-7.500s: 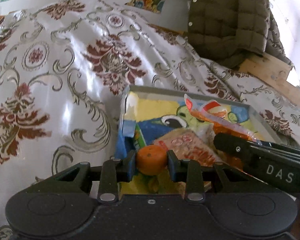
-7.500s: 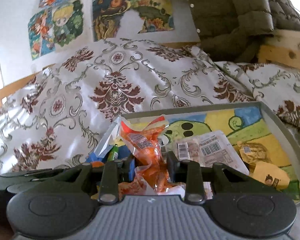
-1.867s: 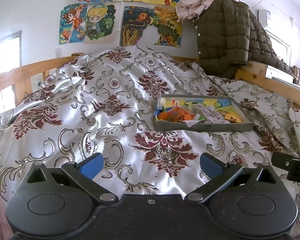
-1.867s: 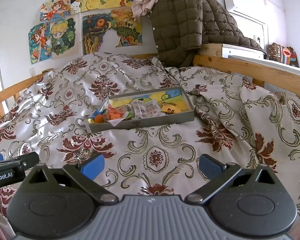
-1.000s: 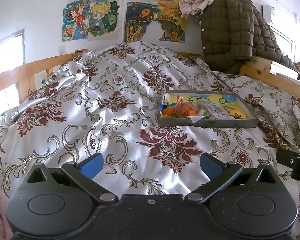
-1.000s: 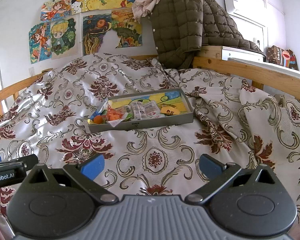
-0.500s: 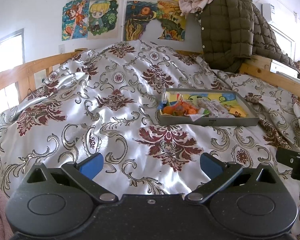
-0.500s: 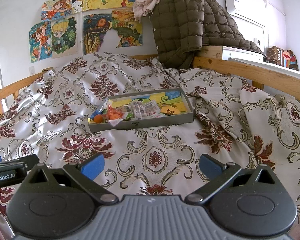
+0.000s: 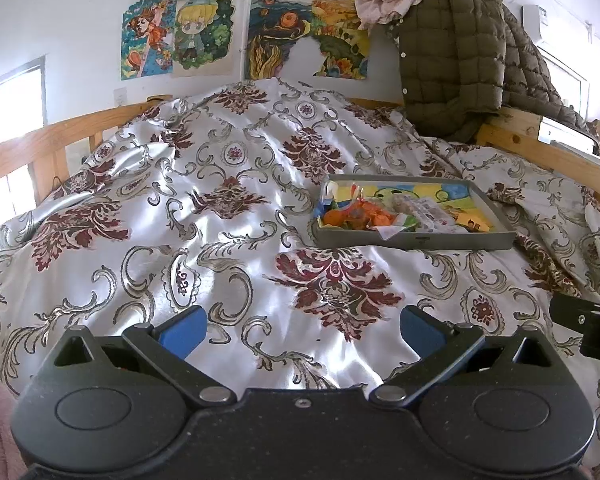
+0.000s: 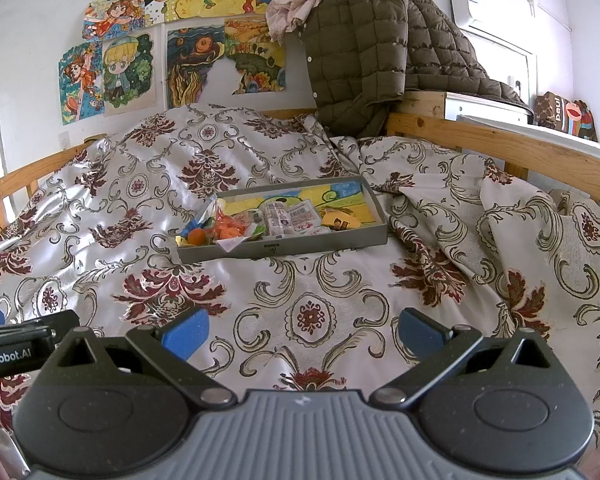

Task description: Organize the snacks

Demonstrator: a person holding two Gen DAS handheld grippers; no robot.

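Observation:
A grey tray (image 9: 416,240) (image 10: 284,250) with a cartoon-printed floor sits on the patterned bedspread, well ahead of both grippers. It holds an orange fruit (image 10: 197,236), orange snack bags (image 9: 356,216) (image 10: 230,228), clear wrapped packets (image 10: 290,216) and a yellow packet (image 10: 340,222). My left gripper (image 9: 302,330) is open and empty, low over the bedspread, far short of the tray. My right gripper (image 10: 302,332) is open and empty, also far back from the tray.
A silver and maroon bedspread (image 9: 220,208) covers the bed, with folds at the right (image 10: 520,240). Wooden rails (image 10: 500,140) run along both sides. A brown quilted jacket (image 10: 372,48) hangs at the head. Posters (image 9: 204,36) cover the wall.
Both grippers let go of the orange and the snack bag in the tray, opened, and pulled far back. Over the last second they barely move.

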